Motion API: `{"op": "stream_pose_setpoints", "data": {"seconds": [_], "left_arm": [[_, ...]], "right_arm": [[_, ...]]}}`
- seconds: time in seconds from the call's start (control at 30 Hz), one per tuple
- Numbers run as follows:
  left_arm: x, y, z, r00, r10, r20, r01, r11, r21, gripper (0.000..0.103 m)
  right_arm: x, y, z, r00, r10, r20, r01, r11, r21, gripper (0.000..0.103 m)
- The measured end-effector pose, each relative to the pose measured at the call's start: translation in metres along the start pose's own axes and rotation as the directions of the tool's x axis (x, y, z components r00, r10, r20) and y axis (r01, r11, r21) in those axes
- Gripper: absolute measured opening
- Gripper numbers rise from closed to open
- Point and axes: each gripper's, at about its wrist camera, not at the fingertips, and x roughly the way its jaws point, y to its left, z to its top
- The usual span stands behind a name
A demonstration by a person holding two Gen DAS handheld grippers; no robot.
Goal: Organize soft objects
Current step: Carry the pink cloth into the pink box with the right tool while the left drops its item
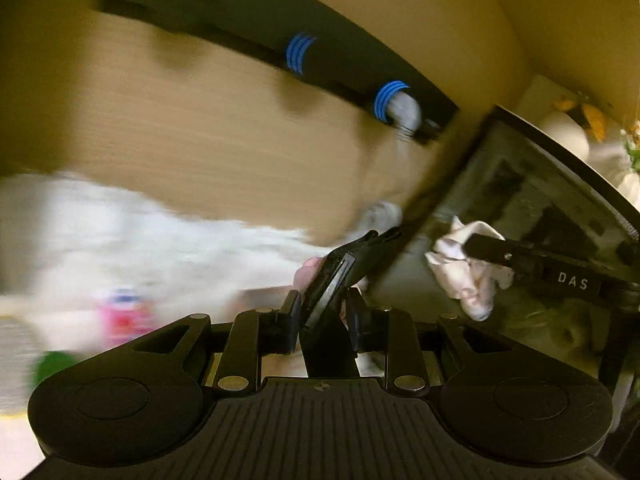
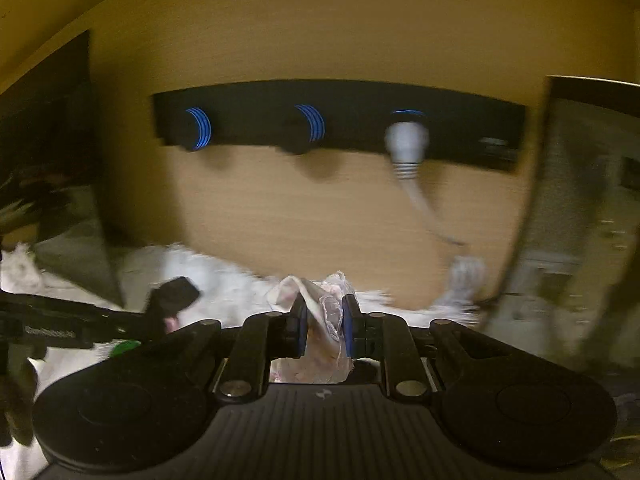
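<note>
My left gripper (image 1: pixel 323 320) is shut on a flat black pouch (image 1: pixel 340 276) that sticks up and to the right between its blue pads. My right gripper (image 2: pixel 323 326) is shut on a crumpled pale pink-white cloth (image 2: pixel 320 312). In the left wrist view the right gripper's fingers (image 1: pixel 492 250) show at the right with that cloth (image 1: pixel 468 268) bunched in them. In the right wrist view the left gripper (image 2: pixel 172 300) shows at the left with the black pouch. Both views are motion-blurred.
A black rail with blue-ringed pegs (image 2: pixel 340 120) is fixed on the tan wall, a white plug and cable (image 2: pixel 406 144) hanging from it. White fluffy fabric (image 1: pixel 120 232) lies below. A dark framed panel (image 1: pixel 540 200) stands right. Pink (image 1: pixel 124 316) and green (image 1: pixel 52 366) objects sit lower left.
</note>
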Motion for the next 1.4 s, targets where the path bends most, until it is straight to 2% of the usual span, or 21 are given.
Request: {"op": "stream_pose_setpoints", "data": {"seconds": [0.17,0.27,0.33,0.4,0.57,0.73,0.8,0.87,0.93,1.0,1.1,1.13,1.23,1.27,1.3,1.4], "left_arm": [[0.067,-0.03,0.0,0.99,-0.109,-0.094,0.102,0.992,-0.077,0.028],[0.105,-0.036,-0.002,0.98,-0.138,-0.145,0.124,0.987,-0.106,0.03],[0.127,-0.035,-0.009,0.973,-0.093,-0.211,0.079,0.994,-0.074,0.03],[0.137,-0.031,-0.019,0.974,-0.03,-0.225,0.018,0.998,-0.059,0.031],[0.112,-0.014,-0.029,0.989,-0.009,-0.15,-0.002,0.997,-0.073,0.031],[0.06,-0.002,-0.038,0.996,0.016,-0.086,-0.024,0.996,-0.09,0.031],[0.036,0.001,-0.05,0.997,0.001,-0.078,-0.007,0.996,-0.086,0.031],[0.008,0.007,-0.073,0.996,-0.024,-0.086,0.016,0.996,-0.092,0.031],[-0.017,0.016,-0.096,0.996,-0.032,-0.086,0.021,0.993,-0.115,0.031],[-0.038,0.027,-0.118,0.996,-0.009,-0.092,-0.004,0.99,-0.142,0.031],[-0.068,0.048,-0.15,0.988,0.075,-0.132,-0.094,0.985,-0.147,0.031],[-0.079,0.057,-0.16,0.983,0.109,-0.15,-0.13,0.981,-0.144,0.031],[-0.117,0.087,-0.178,0.967,0.195,-0.165,-0.221,0.962,-0.158,0.031],[-0.13,0.099,-0.182,0.96,0.226,-0.165,-0.254,0.952,-0.171,0.031],[-0.139,0.109,-0.184,0.953,0.256,-0.162,-0.284,0.941,-0.184,0.031],[-0.164,0.136,-0.182,0.934,0.33,-0.14,-0.355,0.906,-0.232,0.031]], "right_arm": [[-0.006,-0.031,0.003,0.998,-0.067,0.016,0.067,0.998,0.0,0.017],[-0.007,-0.046,-0.001,0.997,-0.069,0.02,0.068,0.997,0.04,0.017],[-0.001,-0.053,-0.005,0.998,-0.058,0.0,0.058,0.995,0.082,0.017],[0.014,-0.059,-0.008,0.998,-0.045,-0.04,0.05,0.99,0.133,0.017],[0.057,-0.073,-0.018,0.989,-0.015,-0.149,0.054,0.965,0.258,0.017],[0.128,-0.075,-0.023,0.969,-0.067,-0.237,0.14,0.942,0.305,0.017],[0.163,-0.076,-0.028,0.945,-0.111,-0.307,0.2,0.94,0.275,0.017],[0.198,-0.076,-0.036,0.904,-0.146,-0.402,0.253,0.941,0.227,0.017],[0.229,-0.079,-0.047,0.849,-0.167,-0.501,0.298,0.934,0.195,0.017],[0.25,-0.082,-0.058,0.805,-0.176,-0.567,0.326,0.929,0.176,0.017],[0.271,-0.081,-0.075,0.747,-0.22,-0.627,0.369,0.922,0.116,0.017],[0.273,-0.079,-0.077,0.743,-0.226,-0.63,0.373,0.921,0.11,0.017],[0.26,-0.078,-0.072,0.77,-0.212,-0.602,0.363,0.921,0.14,0.023],[0.253,-0.078,-0.069,0.78,-0.208,-0.59,0.359,0.921,0.15,0.031],[0.242,-0.077,-0.064,0.798,-0.202,-0.567,0.349,0.923,0.164,0.039],[0.206,-0.072,-0.052,0.854,-0.185,-0.487,0.317,0.926,0.204,0.052]]}}
